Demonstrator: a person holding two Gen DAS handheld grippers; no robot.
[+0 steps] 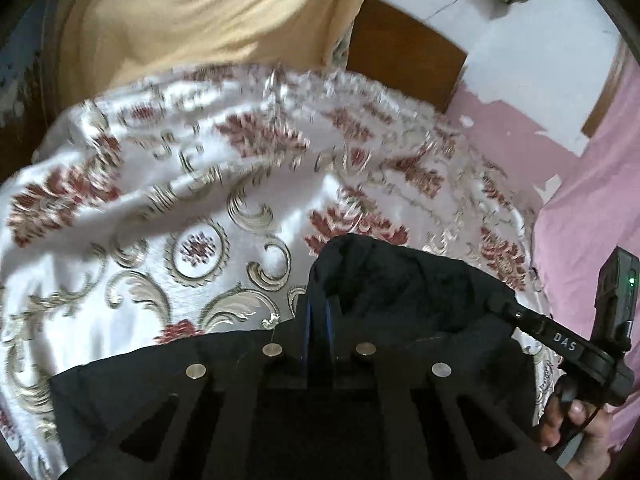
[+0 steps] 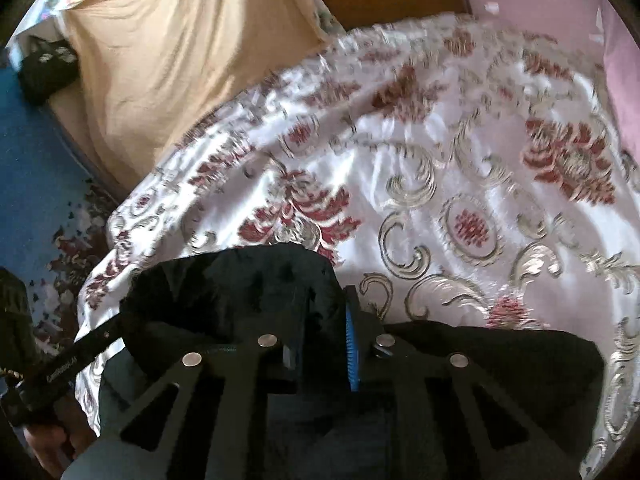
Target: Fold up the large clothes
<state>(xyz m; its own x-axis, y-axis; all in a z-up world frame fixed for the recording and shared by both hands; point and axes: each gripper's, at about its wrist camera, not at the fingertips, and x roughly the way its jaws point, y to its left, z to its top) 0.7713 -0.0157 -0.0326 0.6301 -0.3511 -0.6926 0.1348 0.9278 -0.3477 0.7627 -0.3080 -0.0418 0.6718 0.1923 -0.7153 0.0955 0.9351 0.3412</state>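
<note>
Bunching up, black garment (image 1: pixel 400 280) sits pinched inside each hand-held gripper (image 1: pixel 319 312)

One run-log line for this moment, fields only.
stage: both grip | left gripper: shut on garment | right gripper: shut on garment | surface: bedspread

Home bedroom, floral bedspread (image 2: pixel 460 152), wooden headboard (image 1: pixel 404 50), peeling pink wall (image 1: pixel 592 184)
</note>
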